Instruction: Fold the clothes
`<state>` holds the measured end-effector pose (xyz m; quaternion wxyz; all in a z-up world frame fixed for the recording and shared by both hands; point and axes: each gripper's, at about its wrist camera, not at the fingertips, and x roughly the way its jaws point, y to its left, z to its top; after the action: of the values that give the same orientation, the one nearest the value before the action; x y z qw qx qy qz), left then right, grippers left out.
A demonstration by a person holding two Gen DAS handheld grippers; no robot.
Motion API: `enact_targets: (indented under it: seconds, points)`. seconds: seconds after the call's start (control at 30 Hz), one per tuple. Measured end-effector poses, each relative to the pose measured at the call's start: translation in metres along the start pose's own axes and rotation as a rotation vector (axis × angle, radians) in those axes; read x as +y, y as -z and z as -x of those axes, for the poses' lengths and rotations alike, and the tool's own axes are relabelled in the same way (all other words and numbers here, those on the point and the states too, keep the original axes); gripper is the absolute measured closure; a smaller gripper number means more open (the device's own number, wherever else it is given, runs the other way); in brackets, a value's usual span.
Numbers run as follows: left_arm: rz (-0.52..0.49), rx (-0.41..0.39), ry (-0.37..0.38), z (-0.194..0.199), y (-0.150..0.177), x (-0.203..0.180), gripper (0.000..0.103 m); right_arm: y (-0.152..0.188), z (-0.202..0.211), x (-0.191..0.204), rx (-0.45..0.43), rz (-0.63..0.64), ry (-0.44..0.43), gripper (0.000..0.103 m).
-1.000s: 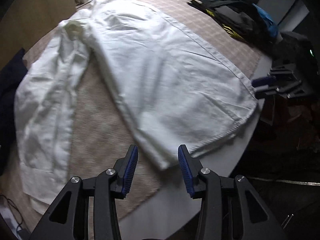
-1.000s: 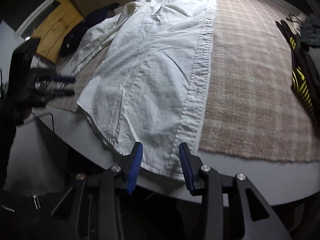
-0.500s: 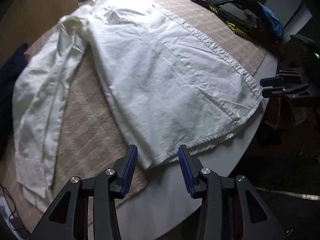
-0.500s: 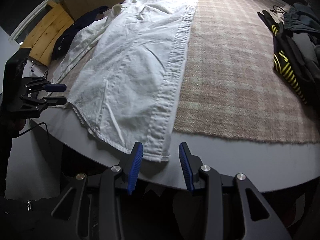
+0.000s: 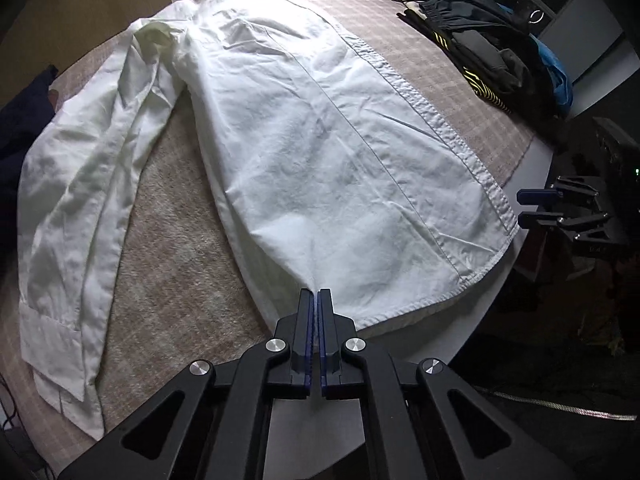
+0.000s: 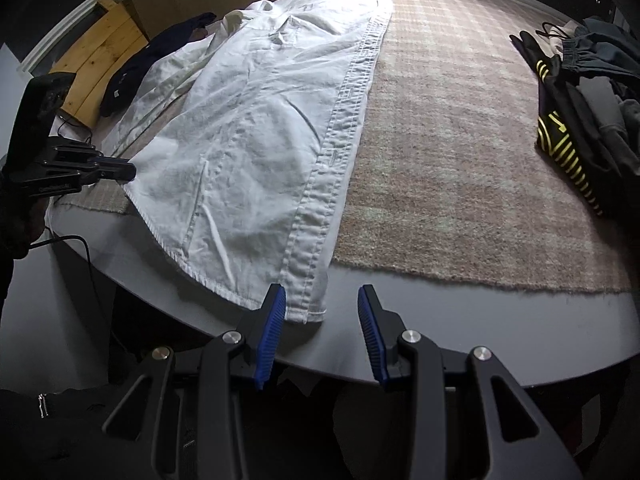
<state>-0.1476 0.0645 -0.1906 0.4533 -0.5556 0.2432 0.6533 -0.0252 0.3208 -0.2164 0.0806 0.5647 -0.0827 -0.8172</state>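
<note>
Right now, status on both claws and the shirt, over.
Left claw just closed, pinching white shirt hem. Right claw open at the hem's button-band corner, no grip. Shirt flat on rug. Dark clothes pile off to the side, clear.

Shirt [image 5: 304, 152] on rug [image 5: 176, 280], clothes pile [image 5: 492, 52] to right.

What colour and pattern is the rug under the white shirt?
The rug is pinkish beige with a faint pale check, clearest in the right wrist view.
</note>
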Motion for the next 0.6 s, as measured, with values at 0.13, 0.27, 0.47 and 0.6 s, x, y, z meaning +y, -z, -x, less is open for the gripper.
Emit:
enact_targets:
  seconds: [0.13, 0.27, 0.47, 0.6]
  points:
    - [-0.011, 0.043, -0.054, -0.011, 0.004, 0.003, 0.102, -0.001, -0.001, 0.008, -0.008, 0.042, 0.013, 0.066]
    - [0.024, 0.060, -0.054, -0.024, 0.010, 0.011, 0.102, -0.007, -0.006, 0.024, -0.015, 0.100, 0.002, 0.066]
    - [0.014, 0.066, -0.096, -0.021, 0.010, 0.012, 0.101, -0.008, -0.033, 0.035, 0.067, 0.173, 0.027, 0.065]
    - [0.023, 0.025, -0.115, -0.002, 0.008, 0.016, 0.101, -0.006, -0.023, 0.033, 0.087, 0.186, 0.041, 0.066]
